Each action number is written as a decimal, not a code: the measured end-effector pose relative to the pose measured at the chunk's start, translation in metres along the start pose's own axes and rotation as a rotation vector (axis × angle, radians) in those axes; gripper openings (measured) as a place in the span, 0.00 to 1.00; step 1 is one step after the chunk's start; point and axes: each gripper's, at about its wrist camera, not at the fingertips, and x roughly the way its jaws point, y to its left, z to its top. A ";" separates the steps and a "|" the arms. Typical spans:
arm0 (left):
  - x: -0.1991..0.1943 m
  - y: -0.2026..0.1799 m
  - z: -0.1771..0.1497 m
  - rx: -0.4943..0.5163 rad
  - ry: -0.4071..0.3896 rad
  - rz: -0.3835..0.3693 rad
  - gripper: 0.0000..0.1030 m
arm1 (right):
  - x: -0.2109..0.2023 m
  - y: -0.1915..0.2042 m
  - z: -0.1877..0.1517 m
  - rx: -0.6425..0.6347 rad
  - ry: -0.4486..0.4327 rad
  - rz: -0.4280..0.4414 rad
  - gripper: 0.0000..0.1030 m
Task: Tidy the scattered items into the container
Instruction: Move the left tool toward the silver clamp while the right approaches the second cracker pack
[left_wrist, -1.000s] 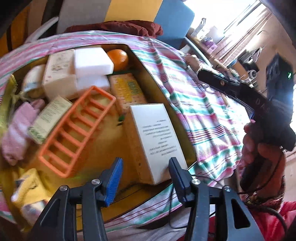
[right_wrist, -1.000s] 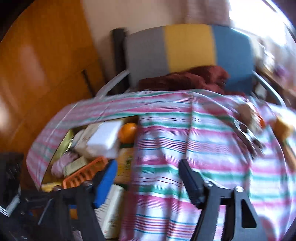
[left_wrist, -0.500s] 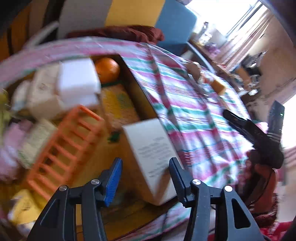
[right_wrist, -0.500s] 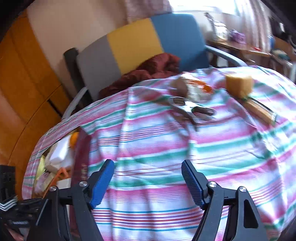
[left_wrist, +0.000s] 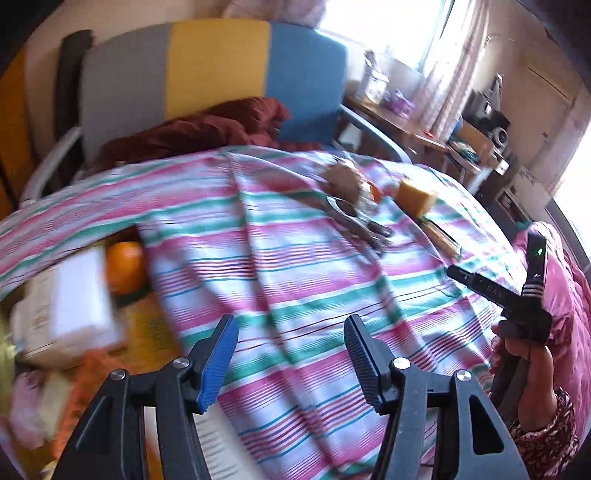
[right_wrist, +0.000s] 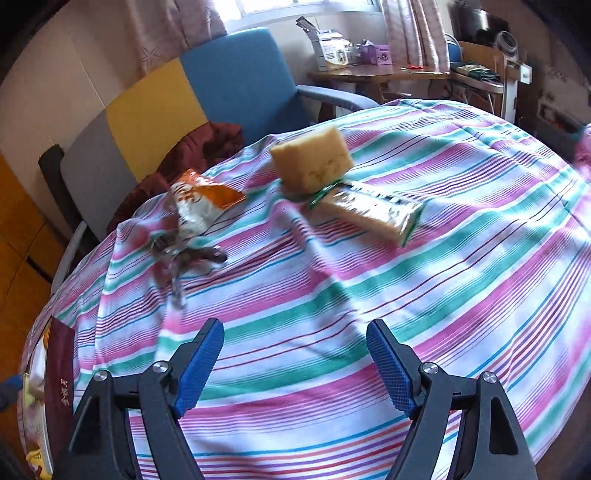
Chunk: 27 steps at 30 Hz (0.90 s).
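Now that both views have swung off the box (left_wrist: 66, 306) lower left, your left gripper (left_wrist: 290, 354) and right gripper (right_wrist: 295, 363) gape empty; sponge (right_wrist: 312, 158), packet (right_wrist: 369, 212), pliers (right_wrist: 181, 258) remain.

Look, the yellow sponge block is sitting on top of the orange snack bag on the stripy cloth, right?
Not quite. In the right wrist view, the yellow sponge block sits on one end of the green-edged wrapped cracker packet, not the orange snack bag, which lies apart to its left on the striped cloth.

On my tabletop a yellow sponge (right_wrist: 312, 158) rests on one end of a green-wrapped packet (right_wrist: 369, 214); left of them lie an orange snack bag (right_wrist: 201, 203) and pliers (right_wrist: 184, 258) — blurred. The container (left_wrist: 140, 325) sits far left — already crowded.
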 end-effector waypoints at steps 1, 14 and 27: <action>0.008 -0.008 0.001 0.004 0.017 -0.004 0.59 | -0.001 -0.004 0.003 -0.005 -0.010 0.000 0.79; 0.106 -0.079 0.049 0.062 0.100 -0.067 0.59 | 0.046 -0.057 0.068 -0.165 -0.047 -0.089 0.83; 0.171 -0.093 0.092 0.085 0.205 0.048 0.59 | 0.076 -0.069 0.078 -0.186 -0.018 -0.053 0.74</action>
